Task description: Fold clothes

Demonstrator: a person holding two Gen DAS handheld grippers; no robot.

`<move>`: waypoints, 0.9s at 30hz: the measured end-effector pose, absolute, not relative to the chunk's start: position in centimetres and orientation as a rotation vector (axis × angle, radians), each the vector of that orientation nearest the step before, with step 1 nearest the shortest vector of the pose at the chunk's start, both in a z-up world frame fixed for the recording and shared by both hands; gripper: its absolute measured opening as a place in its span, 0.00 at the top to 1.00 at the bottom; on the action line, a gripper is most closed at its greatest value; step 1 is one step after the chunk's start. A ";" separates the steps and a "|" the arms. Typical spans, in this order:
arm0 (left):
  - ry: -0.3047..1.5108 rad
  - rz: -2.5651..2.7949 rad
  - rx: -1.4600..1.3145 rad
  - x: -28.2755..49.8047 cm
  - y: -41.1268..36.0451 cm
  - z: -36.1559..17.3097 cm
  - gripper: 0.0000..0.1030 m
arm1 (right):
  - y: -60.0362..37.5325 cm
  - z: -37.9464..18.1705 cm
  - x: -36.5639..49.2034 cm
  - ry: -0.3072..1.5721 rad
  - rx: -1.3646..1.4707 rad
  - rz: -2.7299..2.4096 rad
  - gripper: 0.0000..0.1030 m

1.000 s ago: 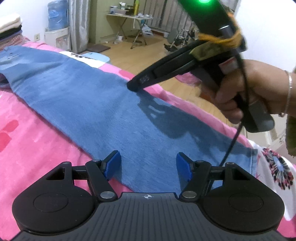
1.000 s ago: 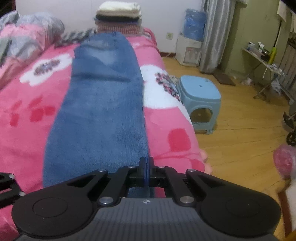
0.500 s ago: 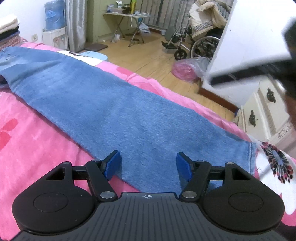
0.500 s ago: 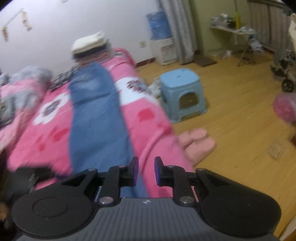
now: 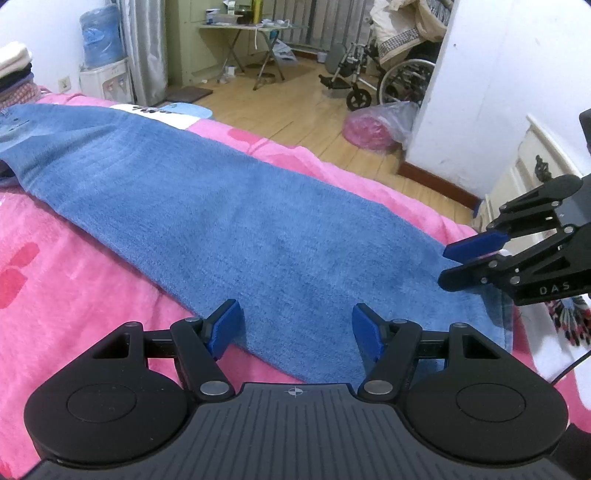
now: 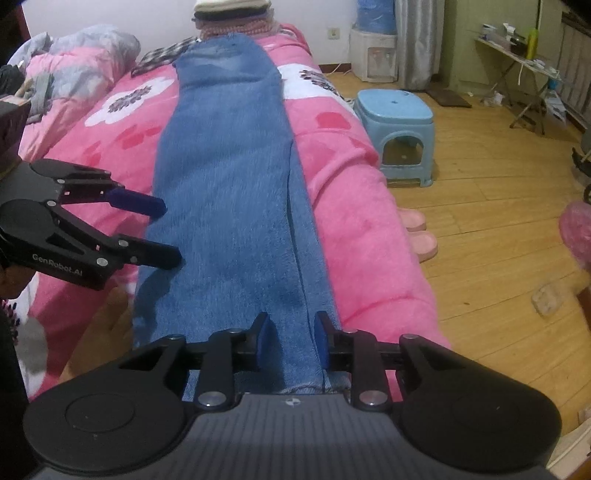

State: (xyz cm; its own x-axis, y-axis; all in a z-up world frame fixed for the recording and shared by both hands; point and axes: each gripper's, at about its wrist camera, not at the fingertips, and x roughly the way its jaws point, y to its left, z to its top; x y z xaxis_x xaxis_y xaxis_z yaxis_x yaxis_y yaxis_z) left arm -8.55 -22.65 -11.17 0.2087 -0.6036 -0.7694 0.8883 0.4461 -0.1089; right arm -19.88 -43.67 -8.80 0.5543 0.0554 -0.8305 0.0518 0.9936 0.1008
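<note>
Blue fleece trousers lie folded lengthwise on the pink bed blanket, stretching away toward the head of the bed. My left gripper hovers open over the near edge of the leg end, touching nothing; in the right wrist view it comes in from the left side. My right gripper stands over the hem end with its jaws opening. The cloth lies under the gap and the pads do not press it. From the left wrist it shows at the right edge.
A light blue stool and pink slippers stand on the wooden floor beside the bed. Folded clothes are stacked at the bed's head. A wheelchair, a pink bag and a white cabinet lie beyond.
The right gripper, shut over the middle of the trousers, swung away and came back to the hem end with its jaws apart. The left gripper stayed put, open.
</note>
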 end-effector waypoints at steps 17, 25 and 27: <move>0.811 -1.071 0.383 -8.0 -23.4 -10.7 0.35 | -43.3 -7.0 -20.7 0.912 0.016 -0.156 1.00; 0.796 -1.075 0.424 -8.2 -23.2 -11.3 0.35 | -44.9 -8.3 -20.8 0.930 0.168 -0.183 0.97; 0.807 -1.070 0.405 -7.9 -23.1 -11.2 0.35 | -45.3 -7.2 -21.5 0.906 0.208 -0.195 0.97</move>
